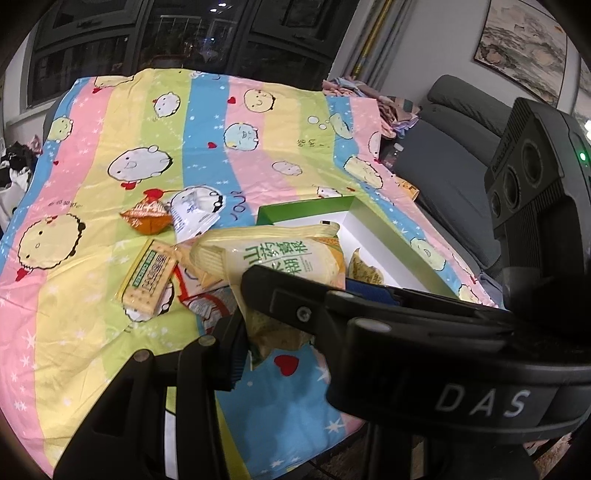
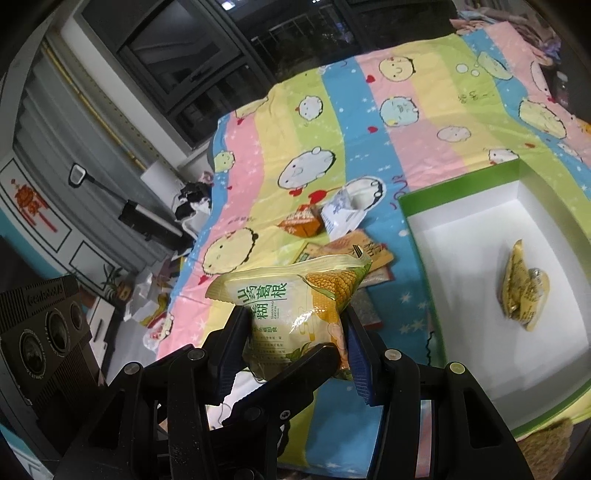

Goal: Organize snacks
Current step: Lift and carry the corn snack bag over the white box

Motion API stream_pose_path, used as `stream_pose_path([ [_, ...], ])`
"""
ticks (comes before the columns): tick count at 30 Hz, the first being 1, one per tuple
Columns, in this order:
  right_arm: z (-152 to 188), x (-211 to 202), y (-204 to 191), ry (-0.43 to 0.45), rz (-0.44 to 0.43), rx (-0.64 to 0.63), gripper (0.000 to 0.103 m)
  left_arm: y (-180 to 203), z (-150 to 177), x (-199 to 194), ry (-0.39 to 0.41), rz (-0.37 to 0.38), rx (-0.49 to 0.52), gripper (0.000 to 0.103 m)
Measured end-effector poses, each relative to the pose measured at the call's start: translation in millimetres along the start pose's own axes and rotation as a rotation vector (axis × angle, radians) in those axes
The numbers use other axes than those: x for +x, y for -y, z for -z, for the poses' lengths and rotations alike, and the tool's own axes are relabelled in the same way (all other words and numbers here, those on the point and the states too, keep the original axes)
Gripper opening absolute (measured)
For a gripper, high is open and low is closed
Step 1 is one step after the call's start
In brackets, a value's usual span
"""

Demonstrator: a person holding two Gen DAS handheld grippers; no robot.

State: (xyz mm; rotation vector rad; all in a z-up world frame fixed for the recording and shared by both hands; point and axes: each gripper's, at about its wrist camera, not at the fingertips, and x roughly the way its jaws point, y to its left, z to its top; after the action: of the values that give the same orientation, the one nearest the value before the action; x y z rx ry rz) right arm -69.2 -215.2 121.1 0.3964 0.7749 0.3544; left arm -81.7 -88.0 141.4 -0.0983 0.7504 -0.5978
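Note:
A yellow corn-print snack bag [image 2: 295, 306] is held above the bed between the fingers of my right gripper [image 2: 295, 332], which is shut on it. My left gripper [image 2: 284, 380] comes in from below and its finger touches the same bag; in the left wrist view the bag [image 1: 280, 258] sits between the left gripper's [image 1: 251, 321] fingers. A green box with a white inside [image 2: 461, 229] lies to the right and holds a yellow packet [image 2: 524, 291]. Loose snacks lie beyond: an orange packet [image 2: 301, 223], a white pouch [image 2: 341, 212], a cracker pack [image 1: 151, 280].
The bed has a striped cartoon sheet [image 2: 369, 122]. A grey sofa [image 1: 454, 177] stands right of the bed. Dark windows [image 1: 184, 33] are behind. A cabinet [image 2: 55, 192] and floor clutter [image 2: 147, 310] lie left of the bed.

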Motion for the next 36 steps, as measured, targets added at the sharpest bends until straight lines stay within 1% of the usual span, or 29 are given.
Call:
stream_pose_path([
  [12, -10.9, -13.8, 16.8, 0.043, 0.012, 0.018, 0.053, 16.4, -13.3, 10.9, 0.012, 0.024, 0.037, 0.040],
  [24, -40.6, -37.8, 38.1, 0.123, 0.026, 0.032, 0.053, 45.2, -46.7, 22.9, 0.049, 0.056, 0.102, 0.040],
  [28, -50.5, -45.1, 50.2, 0.149, 0.028, 0.040, 0.053, 54.4, -58.2, 31.6, 0.054, 0.064, 0.127, 0.040],
  [33, -60.5, -45.3, 68.6, 0.152, 0.036, 0.075, 0.053, 62.8, -68.2, 49.9, 0.037, 0.079, 0.134, 0.040],
  [36, -68.8, -43.3, 79.1, 0.145, 0.042, 0.075, 0.053, 66.0, -74.5, 62.2, 0.027, 0.082, 0.129, 0.041],
])
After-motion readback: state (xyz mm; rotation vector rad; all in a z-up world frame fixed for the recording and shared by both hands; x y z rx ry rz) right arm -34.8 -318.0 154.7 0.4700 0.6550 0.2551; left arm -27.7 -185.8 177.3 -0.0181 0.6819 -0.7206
